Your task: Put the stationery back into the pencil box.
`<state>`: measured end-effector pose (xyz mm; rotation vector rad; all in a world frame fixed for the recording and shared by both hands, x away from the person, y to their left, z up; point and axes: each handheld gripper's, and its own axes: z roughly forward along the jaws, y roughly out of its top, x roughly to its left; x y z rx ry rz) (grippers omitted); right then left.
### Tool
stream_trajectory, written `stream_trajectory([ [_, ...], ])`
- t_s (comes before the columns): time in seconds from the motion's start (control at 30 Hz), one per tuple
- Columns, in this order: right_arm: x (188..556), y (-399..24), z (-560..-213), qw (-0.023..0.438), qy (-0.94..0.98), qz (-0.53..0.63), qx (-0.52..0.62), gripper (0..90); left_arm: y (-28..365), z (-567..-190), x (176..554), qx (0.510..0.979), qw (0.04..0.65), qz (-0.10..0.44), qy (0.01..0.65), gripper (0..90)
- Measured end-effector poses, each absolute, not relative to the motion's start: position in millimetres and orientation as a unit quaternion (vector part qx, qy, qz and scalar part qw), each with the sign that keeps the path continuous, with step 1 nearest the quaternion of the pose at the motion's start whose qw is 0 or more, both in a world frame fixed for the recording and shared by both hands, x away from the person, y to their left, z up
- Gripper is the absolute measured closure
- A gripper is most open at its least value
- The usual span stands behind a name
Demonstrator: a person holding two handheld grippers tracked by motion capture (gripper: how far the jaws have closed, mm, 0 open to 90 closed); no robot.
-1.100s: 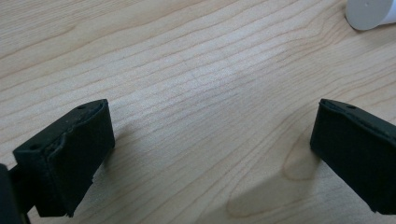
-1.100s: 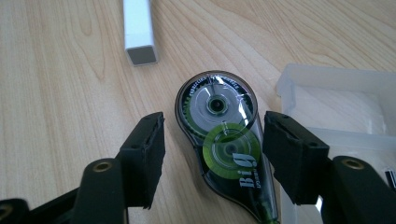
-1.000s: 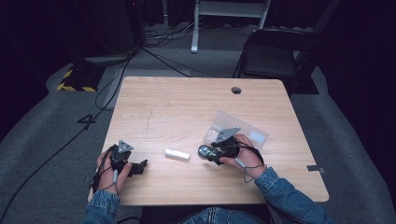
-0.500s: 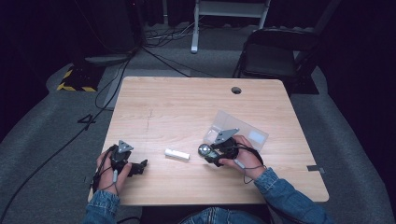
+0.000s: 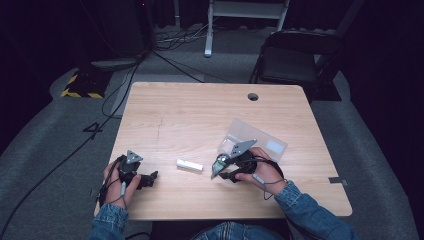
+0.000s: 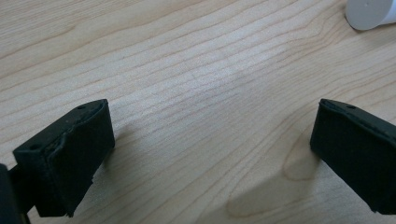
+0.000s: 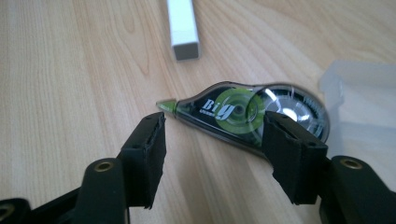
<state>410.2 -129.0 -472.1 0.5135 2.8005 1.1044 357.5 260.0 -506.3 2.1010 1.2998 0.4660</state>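
The correction tape dispenser [image 7: 243, 116] is lying flat on the desk [image 5: 200, 115] just ahead of the right claw [image 7: 212, 154], and that claw's jaws have just been closing a little. They are standing apart with the dispenser partly between them — its green tip is pointing toward the left-hand jaw in the right gripper view, while its rounded dark body is sitting against the other jaw; whether that pad is touching it I cannot tell. The tip itself is lying clear of the nearer jaw. Beyond the dispenser a small white stick-shaped case [image 7: 183, 28] is resting on the wood, and a clear plastic box [image 7: 359, 107] is lying just beside the dispenser's round end.

In the high view the right claw [image 5: 220, 167] is sitting near the desk's front edge, with the white case [image 5: 190, 165] between it and the left claw [image 5: 150, 177]. The left claw [image 6: 210, 154] is hovering over bare wood — jaws wide apart, nothing between them.
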Motion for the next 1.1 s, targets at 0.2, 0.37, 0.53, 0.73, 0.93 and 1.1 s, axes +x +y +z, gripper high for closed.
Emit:
stream_trajectory([
  [0.2, 414, -128, -470, 0.076, 0.913, 0.371, 0.151, 35.0, 260, -506, 358, 0.795, 0.308, 0.178, 0.491, 0.0],
  [0.37, 419, -125, -476, 0.09, 0.916, 0.364, 0.141, 33.0, 260, -506, 358, 0.795, 0.308, 0.178, 0.491, 0.0],
  [0.53, 423, -119, -481, 0.104, 0.92, 0.354, 0.131, 31.3, 260, -506, 358, 0.795, 0.308, 0.178, 0.491, 0.0],
  [0.73, 425, -110, -483, 0.118, 0.924, 0.347, 0.112, 30.6, 260, -506, 358, 0.795, 0.308, 0.178, 0.491, 0.0],
  [0.93, 429, -105, -490, 0.115, 0.926, 0.342, 0.109, 30.0, 260, -506, 358, 0.795, 0.308, 0.177, 0.491, 0.0],
  [1.1, 429, -107, -491, 0.093, 0.927, 0.345, 0.118, 35.3, 260, -506, 358, 0.795, 0.308, 0.178, 0.491, 0.0],
])
